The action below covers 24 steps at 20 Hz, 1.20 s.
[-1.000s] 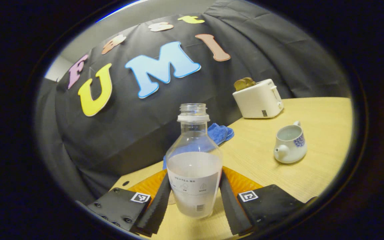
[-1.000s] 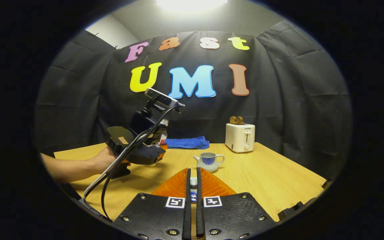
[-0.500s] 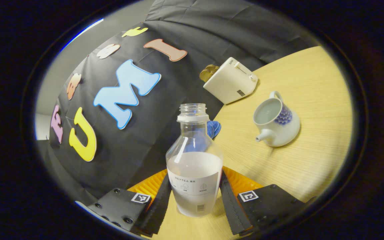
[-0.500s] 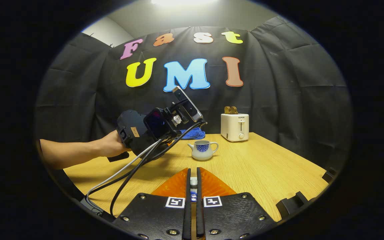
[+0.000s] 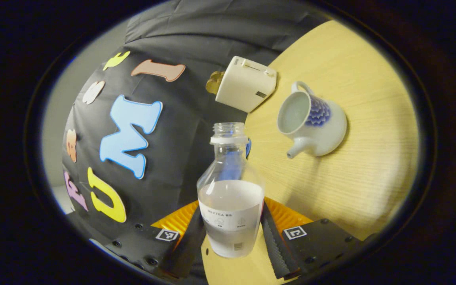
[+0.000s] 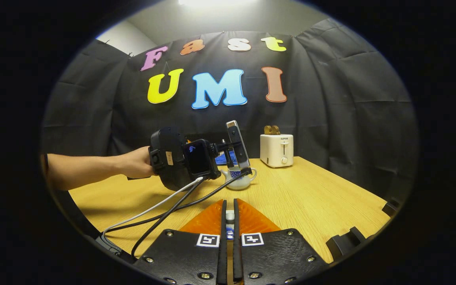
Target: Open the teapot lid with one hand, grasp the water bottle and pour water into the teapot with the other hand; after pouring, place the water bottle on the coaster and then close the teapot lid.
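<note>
A clear water bottle (image 5: pixel 230 190), uncapped and about half full, sits between the fingers of my left gripper (image 5: pixel 232 209), which is shut on its lower body and rolled sideways. The white teapot (image 5: pixel 311 122) with a blue pattern stands lidless on the wooden table (image 5: pixel 354 170), just right of the bottle's neck. In the right gripper view, a hand (image 6: pixel 135 166) holds the left gripper's housing (image 6: pixel 180 162) in front of the teapot (image 6: pixel 239 181). My right gripper (image 6: pixel 229 204) is shut on the small teapot lid (image 6: pixel 230 216), held low over the table's near side.
A white toaster (image 6: pixel 276 149) with toast stands at the back of the table (image 6: pixel 315 206), right of the teapot. A blue cloth (image 5: pixel 248 146) lies behind the bottle by the wall. Cables (image 6: pixel 164 209) trail from the left gripper across the table's left side.
The left gripper has rolled further sideways with the bottle and moved closer to the teapot, which now shows larger. The right gripper has held nearly still with the lid.
</note>
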Motion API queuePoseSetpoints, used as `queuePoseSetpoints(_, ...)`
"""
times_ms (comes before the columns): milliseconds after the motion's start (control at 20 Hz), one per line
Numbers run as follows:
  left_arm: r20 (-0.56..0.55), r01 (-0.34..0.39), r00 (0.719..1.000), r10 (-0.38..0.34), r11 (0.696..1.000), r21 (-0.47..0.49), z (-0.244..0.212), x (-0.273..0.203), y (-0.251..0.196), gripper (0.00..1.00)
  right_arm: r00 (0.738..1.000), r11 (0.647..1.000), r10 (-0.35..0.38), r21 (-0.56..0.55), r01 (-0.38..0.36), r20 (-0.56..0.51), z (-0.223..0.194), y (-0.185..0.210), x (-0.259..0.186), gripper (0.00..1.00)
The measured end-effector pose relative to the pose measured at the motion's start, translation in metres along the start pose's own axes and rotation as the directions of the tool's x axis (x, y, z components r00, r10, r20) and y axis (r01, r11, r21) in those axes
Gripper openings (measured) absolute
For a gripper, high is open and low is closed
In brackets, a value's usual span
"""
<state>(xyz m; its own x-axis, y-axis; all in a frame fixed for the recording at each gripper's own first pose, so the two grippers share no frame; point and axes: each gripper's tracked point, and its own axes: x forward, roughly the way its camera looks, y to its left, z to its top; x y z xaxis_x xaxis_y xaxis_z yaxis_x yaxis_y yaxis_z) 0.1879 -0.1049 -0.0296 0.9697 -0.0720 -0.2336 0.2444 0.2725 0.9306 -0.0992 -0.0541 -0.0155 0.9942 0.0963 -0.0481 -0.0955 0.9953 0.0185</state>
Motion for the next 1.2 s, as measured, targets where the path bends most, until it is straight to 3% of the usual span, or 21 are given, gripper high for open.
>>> queuePoseSetpoints(350, -0.013, 0.039, 0.999, -0.037, 0.984, 0.175, 0.011, 0.007, -0.009, 0.87, 1.0, 1.0, -0.01, 0.008, 0.01, 0.0, 0.0, -0.005, 0.001, 0.06)
queuePoseSetpoints(650, -0.019, 0.04, 0.999, -0.035, 0.95, 0.308, 0.02, 0.006, -0.008, 0.87, 1.0, 1.0, -0.018, 0.01, 0.018, 0.005, 0.0, -0.01, 0.001, 0.06)
queuePoseSetpoints(1200, -0.035, 0.031, 0.999, -0.015, 0.857, 0.515, 0.031, 0.008, 0.01, 0.86, 1.0, 0.999, -0.031, 0.02, 0.03, 0.004, -0.002, -0.019, 0.0, 0.06)
